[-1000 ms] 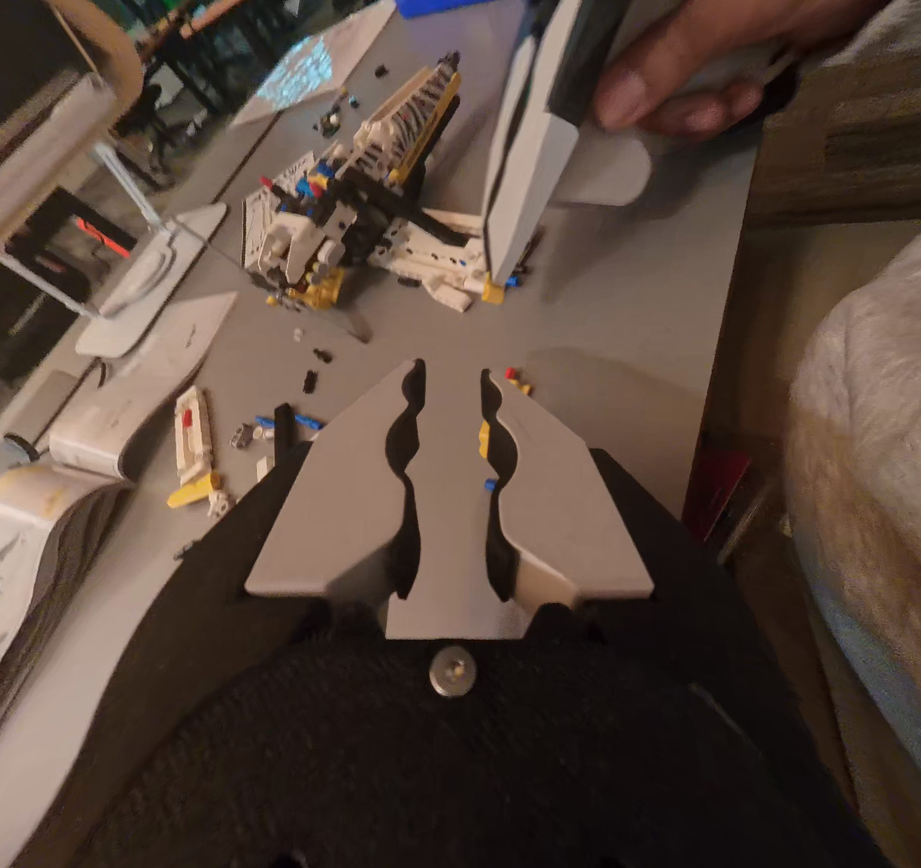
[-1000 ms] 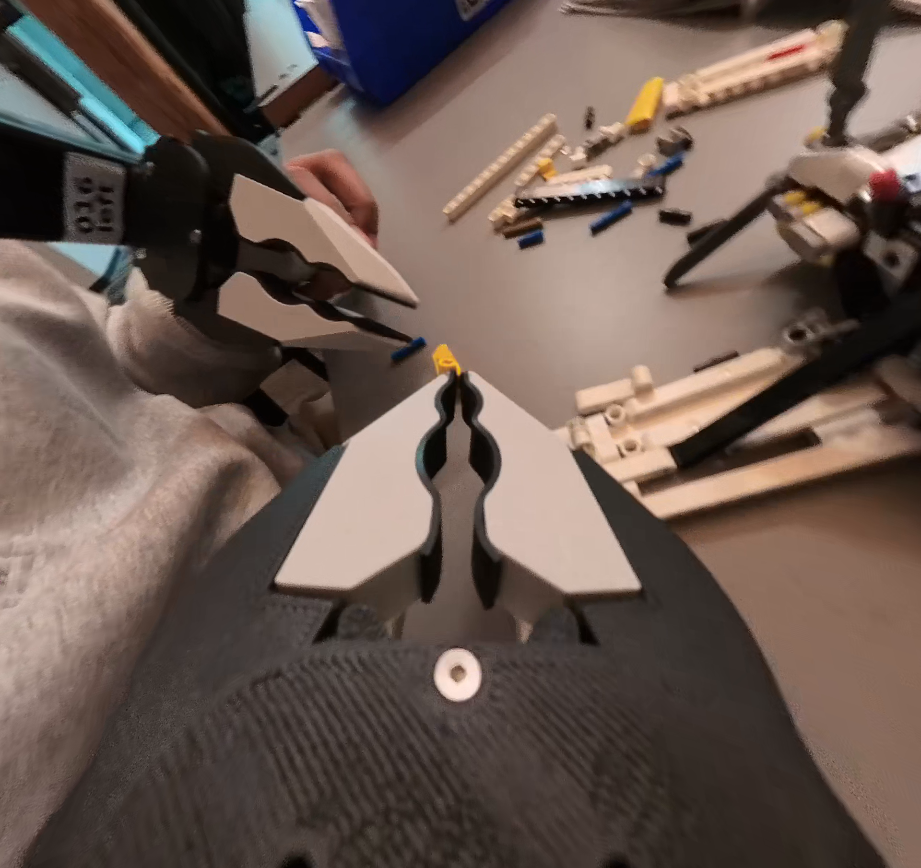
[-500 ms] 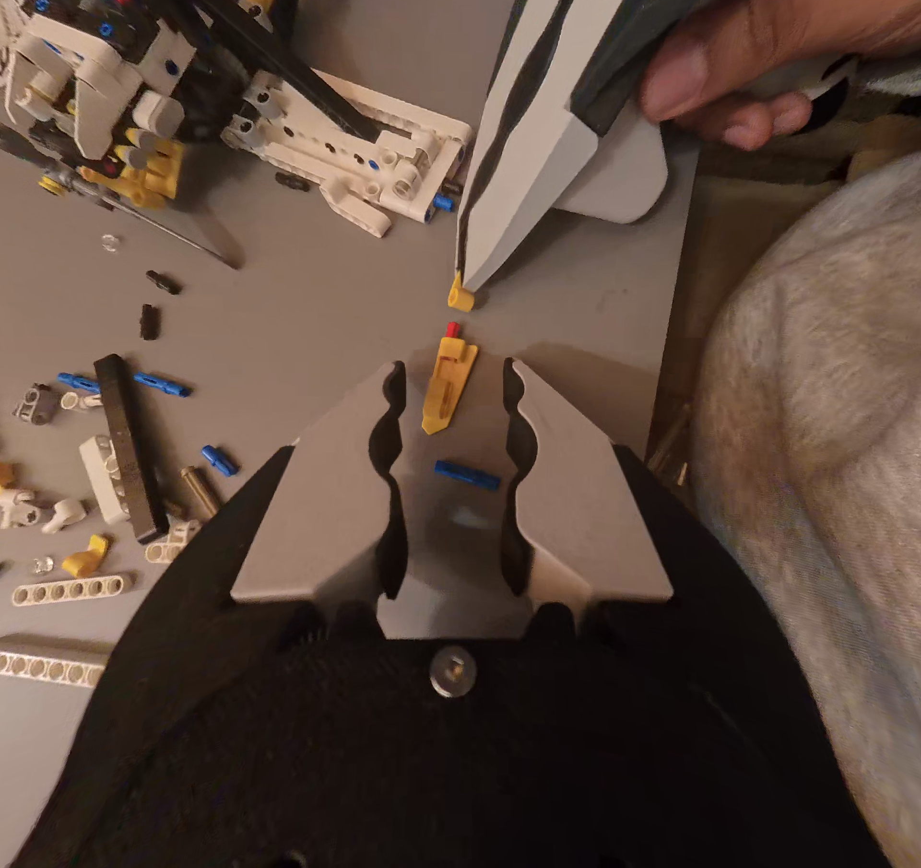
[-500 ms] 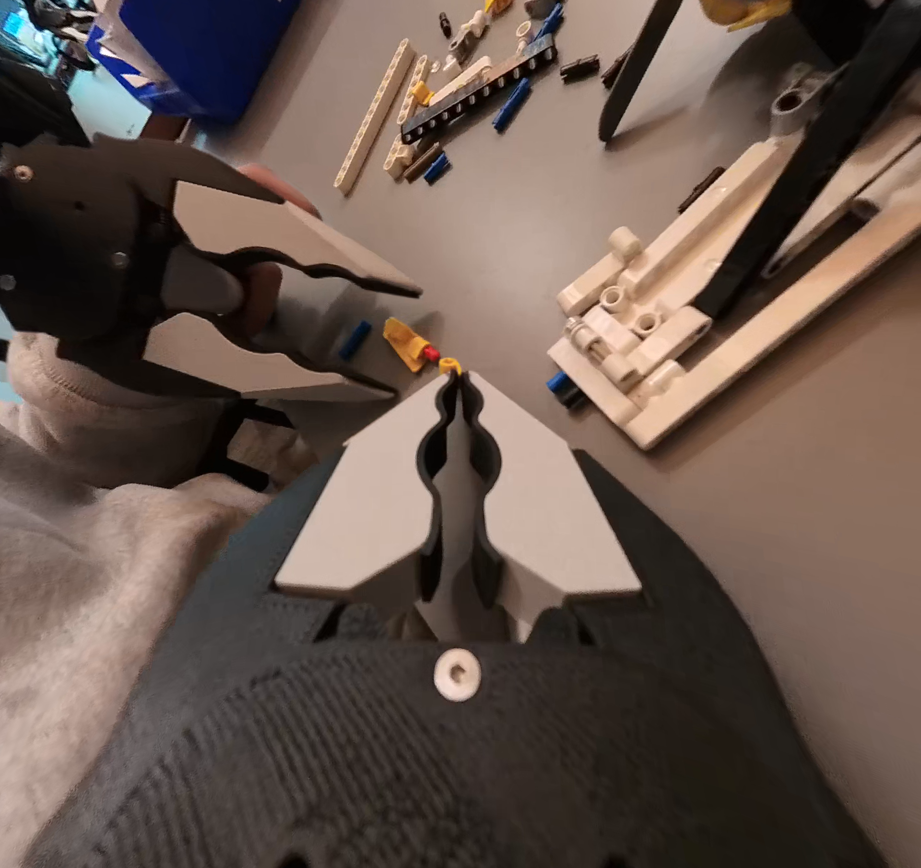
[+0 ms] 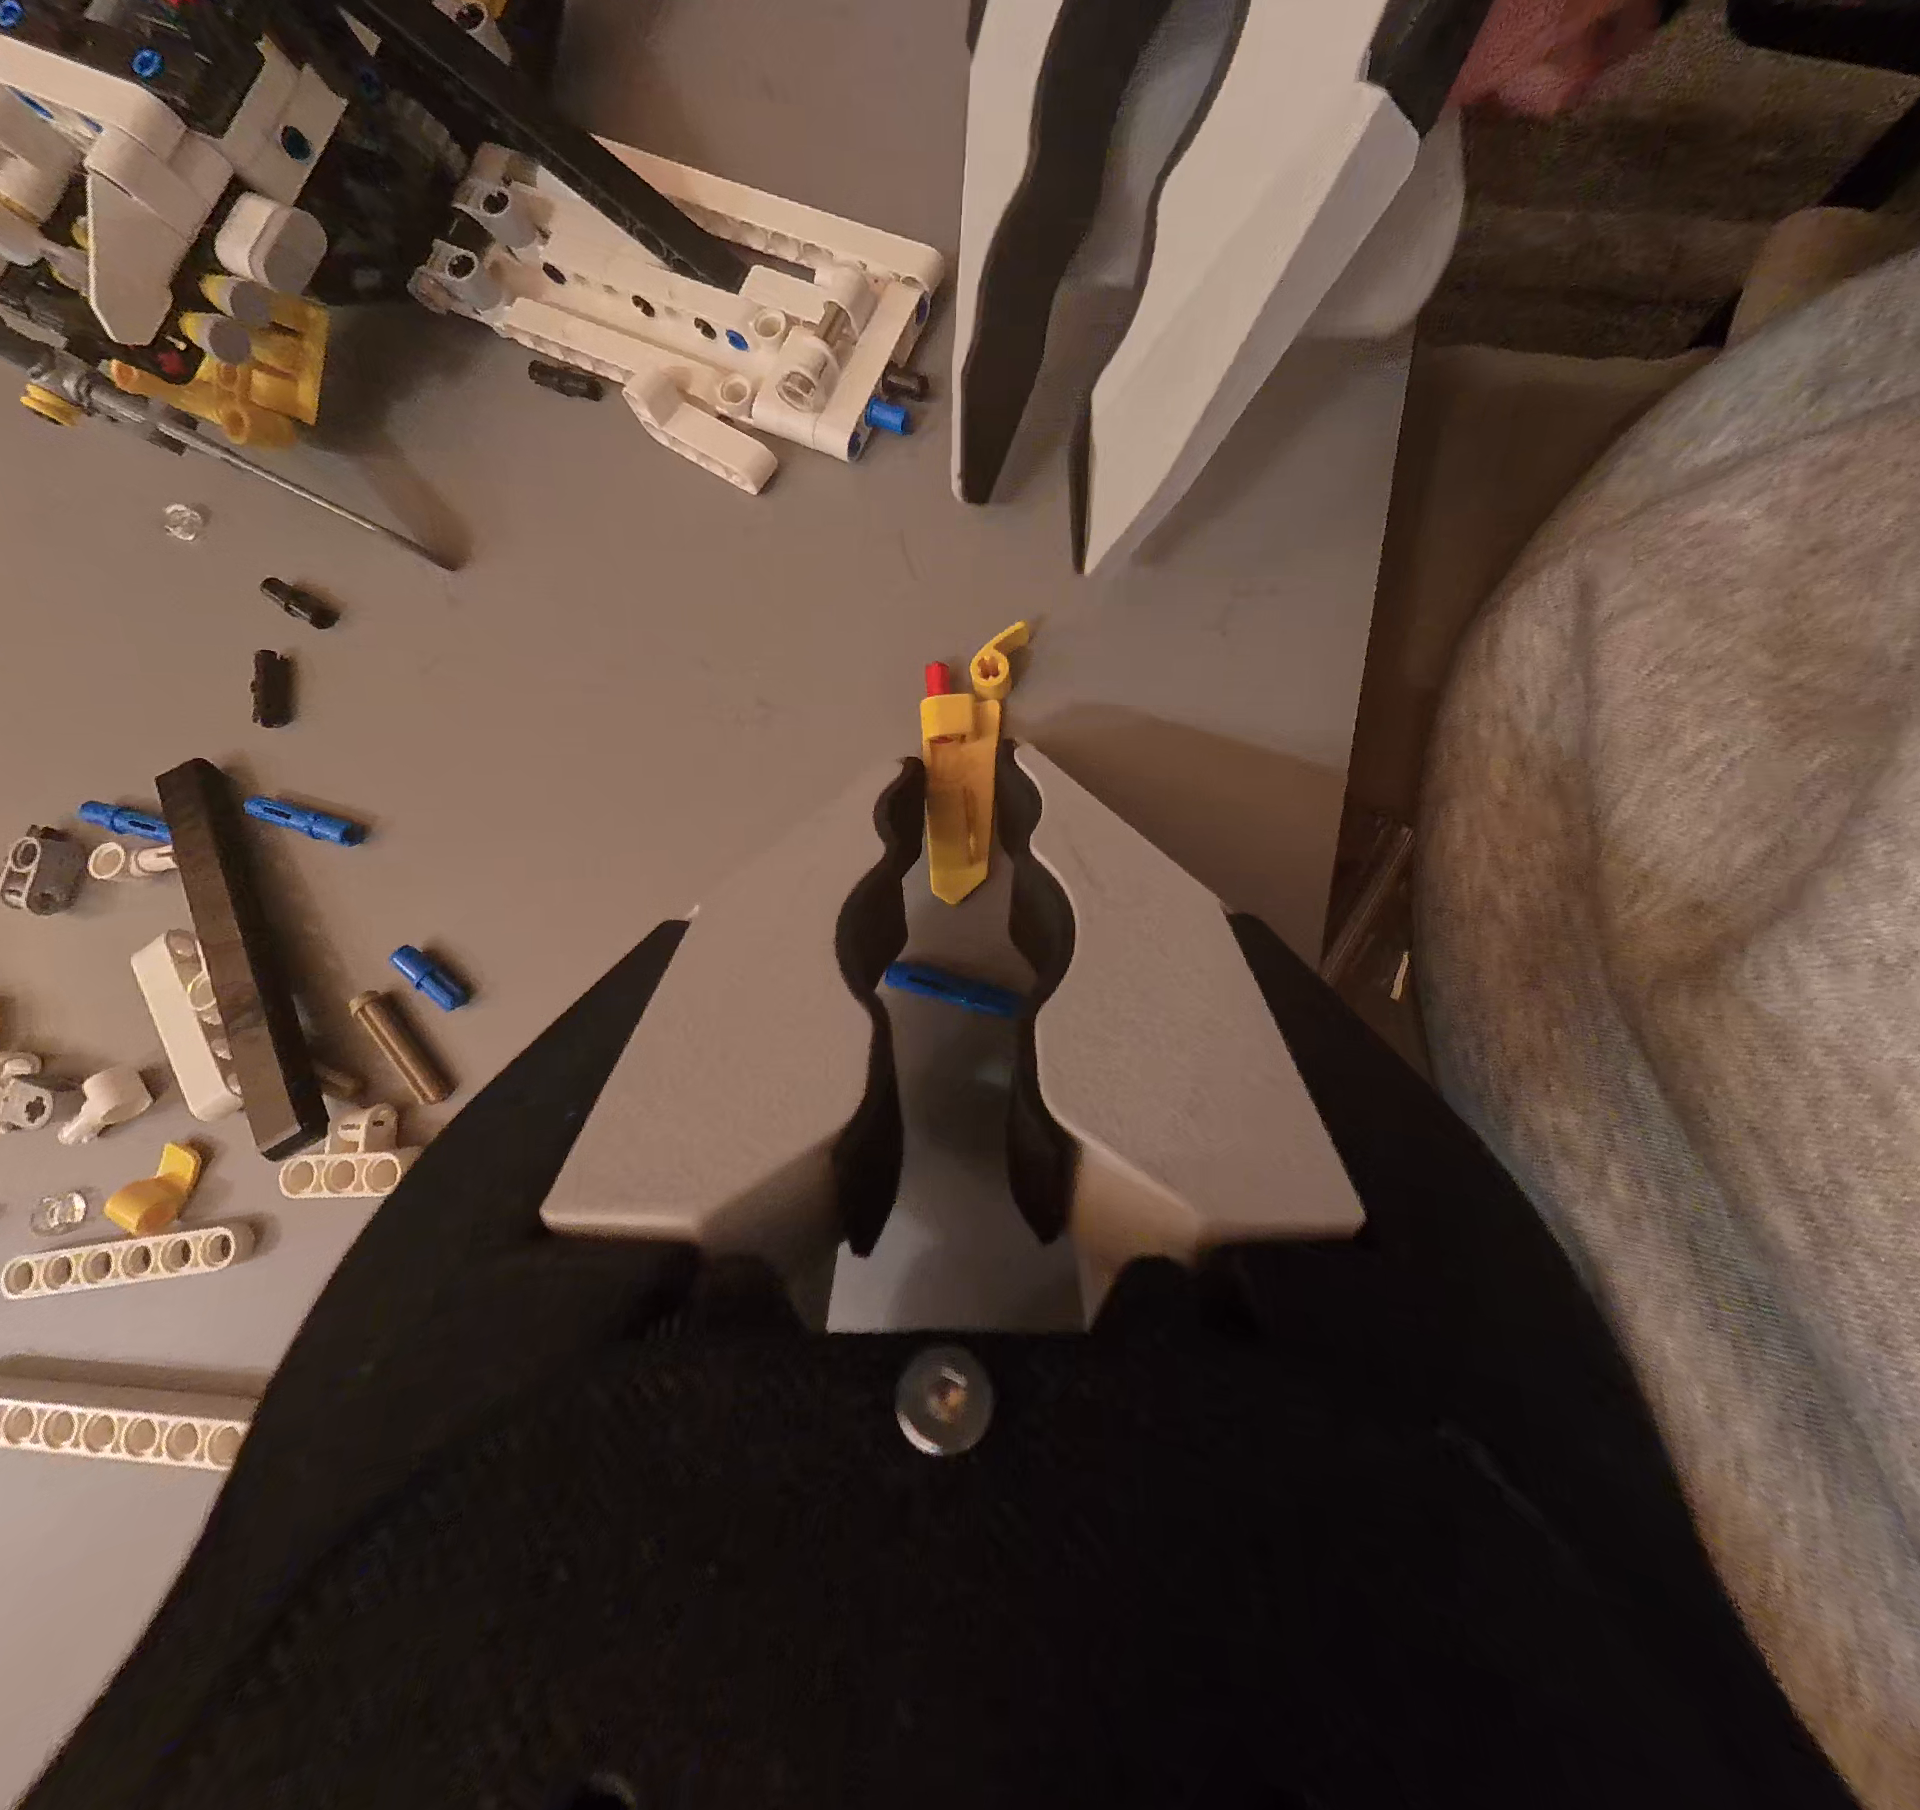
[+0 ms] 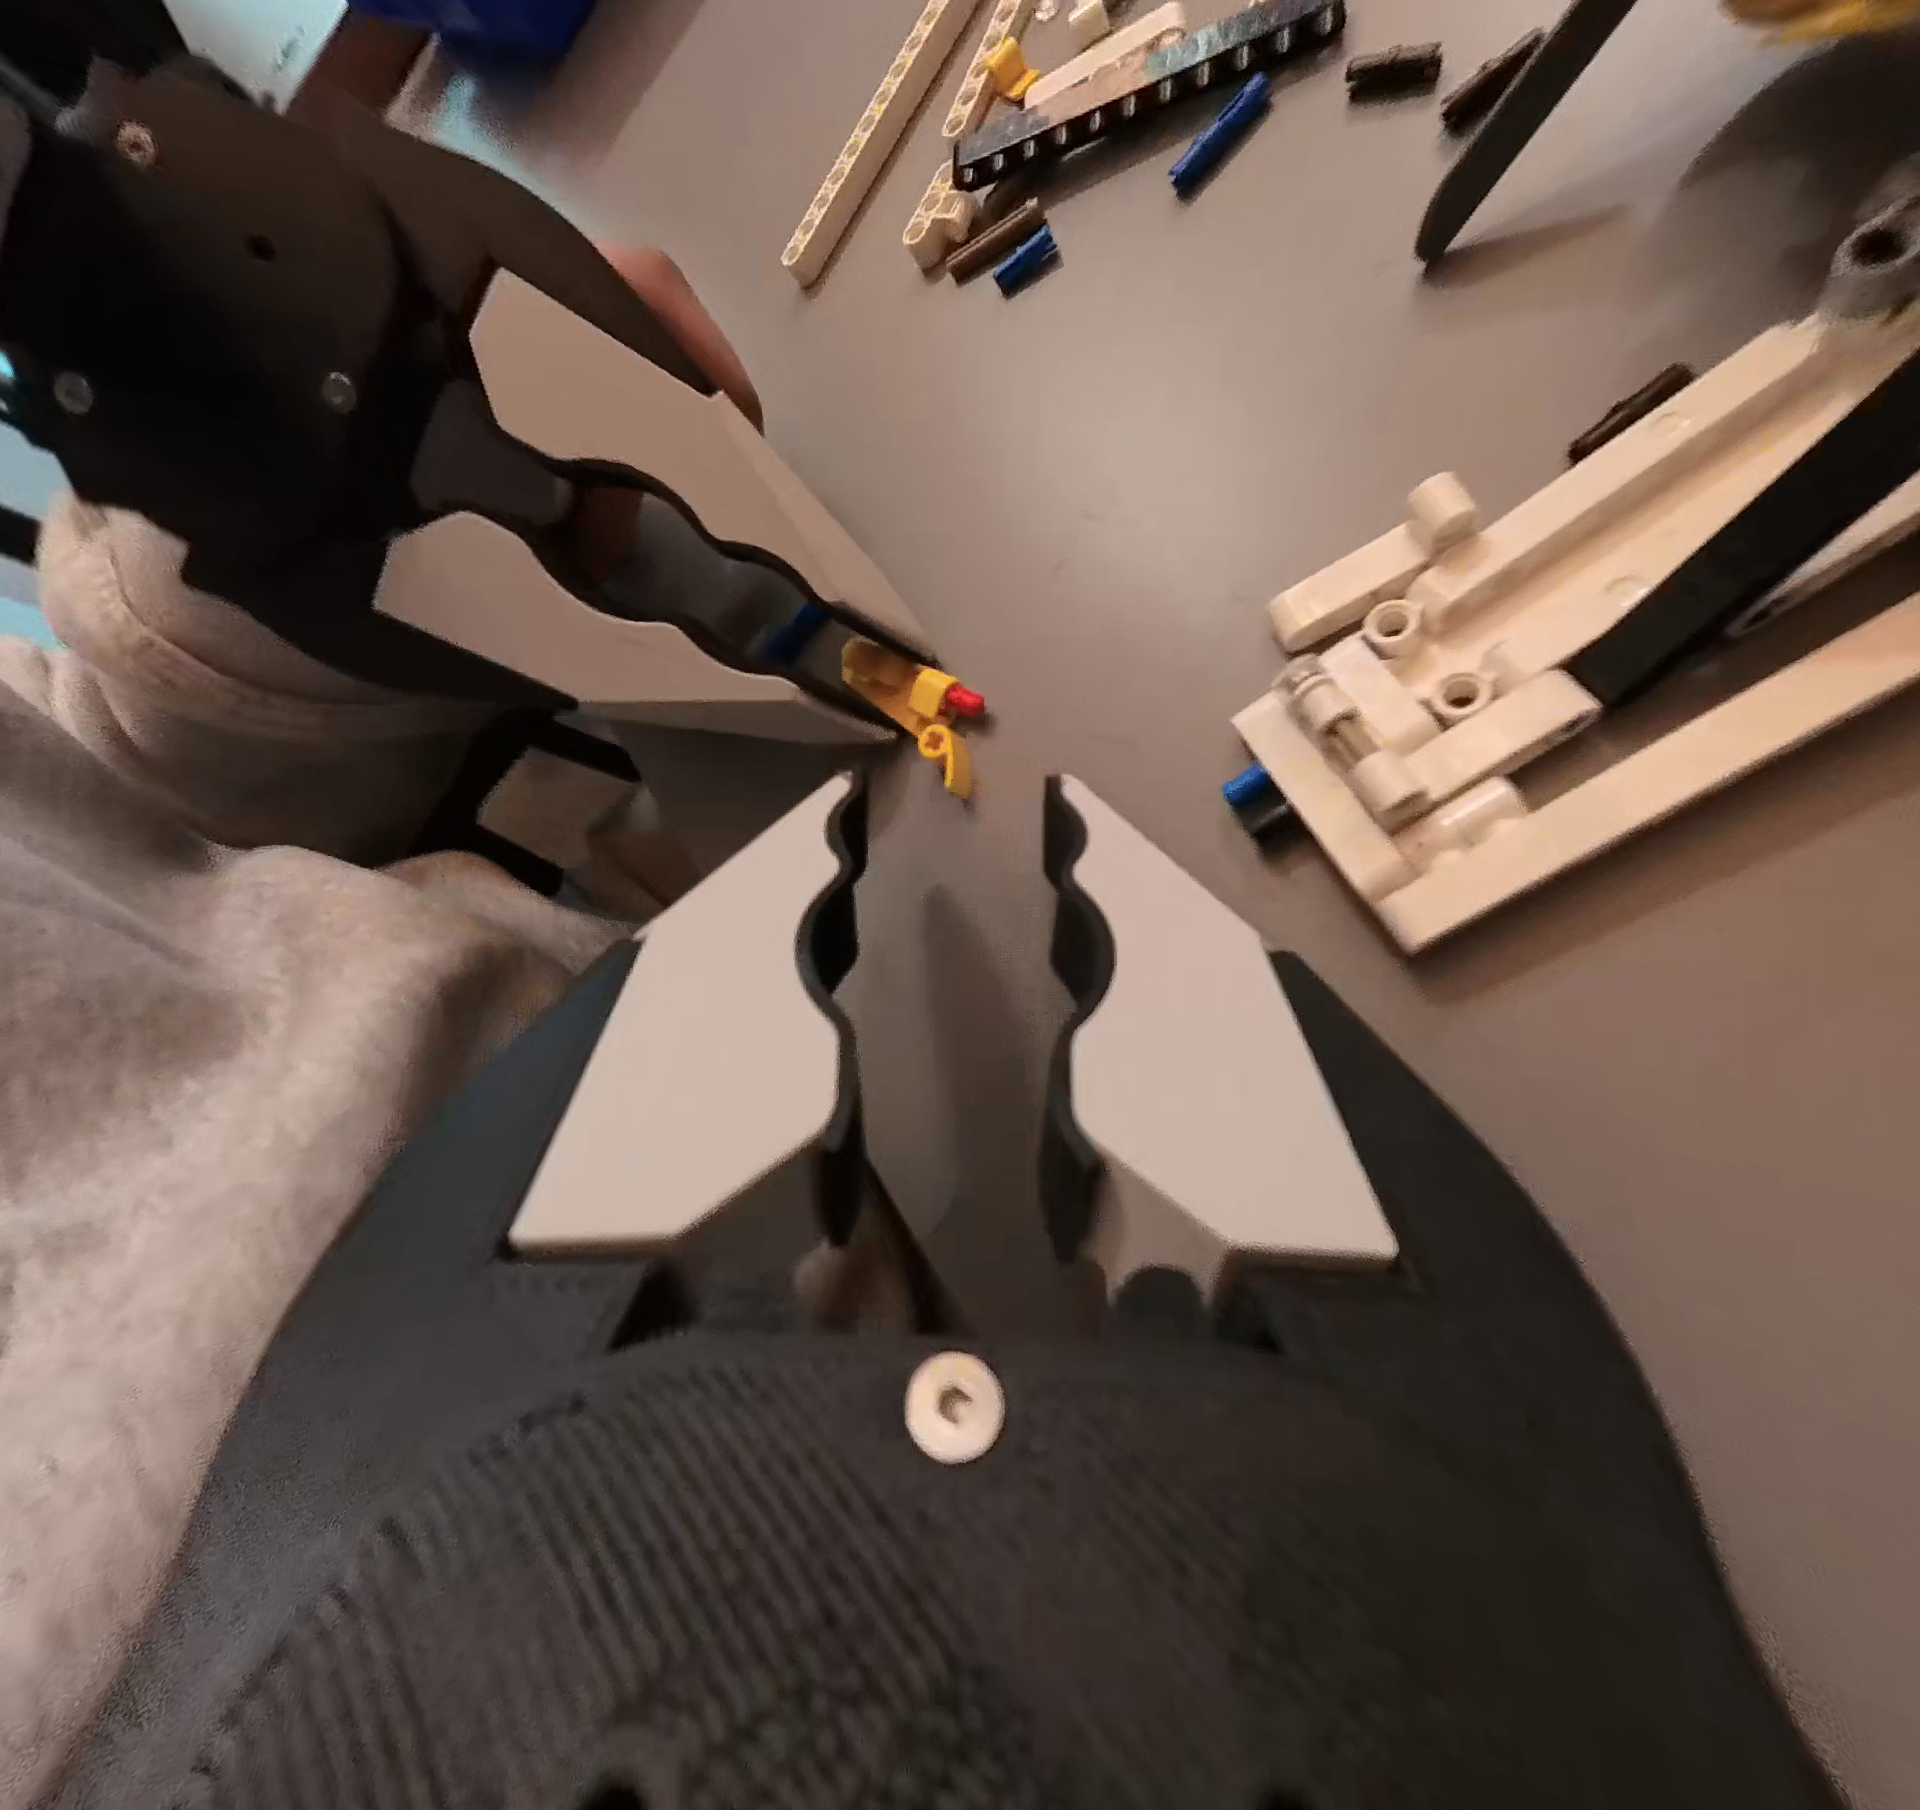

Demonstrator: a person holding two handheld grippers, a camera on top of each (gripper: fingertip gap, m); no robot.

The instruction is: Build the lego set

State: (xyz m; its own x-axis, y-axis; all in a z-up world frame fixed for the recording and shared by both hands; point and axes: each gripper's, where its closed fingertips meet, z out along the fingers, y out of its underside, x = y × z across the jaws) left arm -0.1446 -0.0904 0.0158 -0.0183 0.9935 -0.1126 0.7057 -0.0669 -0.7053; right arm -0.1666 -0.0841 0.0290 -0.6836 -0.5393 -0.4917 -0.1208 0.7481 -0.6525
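Observation:
A yellow pointed Lego piece (image 5: 958,804) with a red pin (image 5: 938,675) at its far end sits between the fingertips of my left gripper (image 5: 962,758), which is shut on it low over the grey table. The right wrist view shows the same piece (image 6: 883,678) in the left gripper (image 6: 902,706). A small yellow connector (image 5: 997,664) lies on the table just past the red pin. My right gripper (image 6: 956,784) is open and empty, with the connector (image 6: 951,758) just ahead of its tips. It shows at the top of the left wrist view (image 5: 1034,524).
A part-built white, black and yellow model (image 5: 260,160) with a white frame (image 5: 717,306) stands at upper left. Loose pieces lie left: a black beam (image 5: 239,971), blue pins (image 5: 304,818), white beams (image 5: 125,1261). A blue pin (image 5: 951,989) lies under my left fingers. The table edge (image 5: 1371,617) runs right. The tips of both grippers are at nearly the same place.
My right gripper opened and let go of the small yellow connector, which now lies on the table. My left gripper moved in and closed on the yellow pointed piece.

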